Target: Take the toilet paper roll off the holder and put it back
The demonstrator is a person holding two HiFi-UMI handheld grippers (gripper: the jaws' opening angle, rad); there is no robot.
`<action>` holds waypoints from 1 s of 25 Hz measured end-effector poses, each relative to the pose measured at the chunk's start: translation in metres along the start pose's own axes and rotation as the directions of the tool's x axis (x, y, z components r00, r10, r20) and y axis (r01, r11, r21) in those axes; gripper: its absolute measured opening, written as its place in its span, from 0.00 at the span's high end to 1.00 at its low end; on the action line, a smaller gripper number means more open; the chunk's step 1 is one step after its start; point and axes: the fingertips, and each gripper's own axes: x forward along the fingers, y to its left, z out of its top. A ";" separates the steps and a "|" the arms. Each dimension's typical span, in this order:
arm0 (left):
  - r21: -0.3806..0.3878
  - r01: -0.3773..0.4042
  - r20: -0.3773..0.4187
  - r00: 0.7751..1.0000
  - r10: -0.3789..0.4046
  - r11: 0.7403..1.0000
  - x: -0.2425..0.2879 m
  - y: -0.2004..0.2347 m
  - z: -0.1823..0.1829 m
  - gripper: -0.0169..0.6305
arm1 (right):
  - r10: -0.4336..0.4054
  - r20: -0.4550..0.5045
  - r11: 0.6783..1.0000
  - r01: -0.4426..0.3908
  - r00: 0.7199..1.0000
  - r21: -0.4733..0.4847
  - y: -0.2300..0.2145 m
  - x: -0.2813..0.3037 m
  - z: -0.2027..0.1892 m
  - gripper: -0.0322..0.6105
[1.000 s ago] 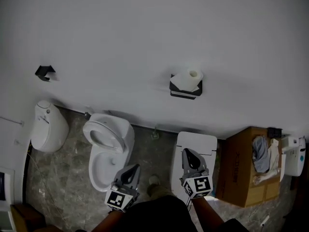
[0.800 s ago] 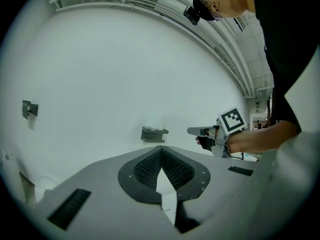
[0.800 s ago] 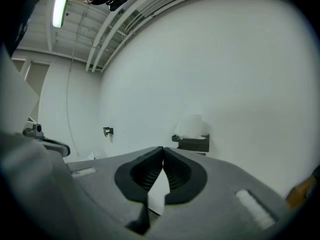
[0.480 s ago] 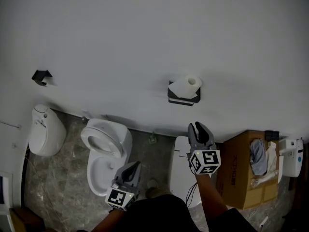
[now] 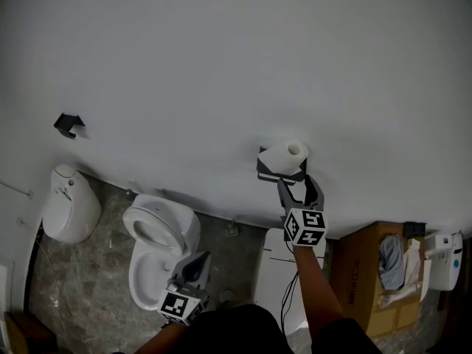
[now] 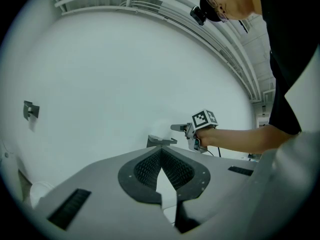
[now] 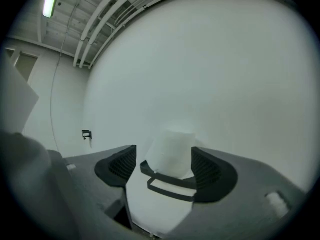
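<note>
The toilet paper roll (image 5: 287,155) stands on a black holder (image 5: 276,171) fixed to the white wall (image 5: 221,65), with the hole of its core showing at the top. The right gripper (image 5: 299,190) is held up just below and in front of the holder, and its jaws are opening. In the right gripper view the two dark ribbed pads stand well apart and the roll lines up in the gap between them. The left pad is clear of the paper. The right pad looks close beside it, and I cannot tell whether it touches. The holder's front bar crosses low between the pads.

The left gripper (image 5: 193,268) hangs low near the person's body, well apart from the roll. In the left gripper view its pad tips meet with nothing between them, pointing toward the wall and the raised right arm.

Further left on the wall is a small black bracket (image 5: 68,124). Below it a rounded white fixture (image 5: 70,205) stands on the mottled stone floor (image 5: 96,279), and a white toilet (image 5: 158,238) stands beside it. Under the right arm is a white boxy unit (image 5: 274,268). To its right is an open cardboard box (image 5: 361,271) with cloth in it. A lit strip light (image 7: 50,1) runs along the ceiling.
</note>
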 end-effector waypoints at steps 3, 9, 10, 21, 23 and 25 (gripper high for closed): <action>0.039 -0.018 0.017 1.000 0.017 0.999 0.003 0.009 -0.001 0.95 | -0.019 -0.001 1.000 0.019 1.000 0.016 -0.011 0.023 0.006 0.38; 0.016 -0.040 0.024 0.999 0.039 0.999 0.005 0.016 0.004 0.95 | -0.040 -0.031 0.999 0.039 0.999 -0.021 -0.023 0.060 0.008 0.35; 0.010 -0.047 0.013 0.999 0.046 0.999 0.004 0.016 0.005 0.95 | -0.046 -0.038 0.999 0.045 0.998 -0.028 -0.023 0.065 0.007 0.34; 0.052 -0.081 0.021 0.997 0.080 0.995 -0.008 0.025 0.001 0.95 | -0.062 -0.047 0.998 0.061 0.997 -0.028 -0.025 0.092 -0.002 0.33; 0.033 -0.096 -0.002 0.995 0.096 0.995 -0.008 0.026 -0.001 0.95 | -0.056 -0.034 0.998 0.055 0.998 -0.025 -0.025 0.092 -0.002 0.40; 0.022 -0.099 0.011 0.995 0.099 0.995 -0.006 0.024 0.003 0.95 | -0.050 -0.030 0.998 0.049 0.998 -0.028 -0.027 0.091 -0.002 0.40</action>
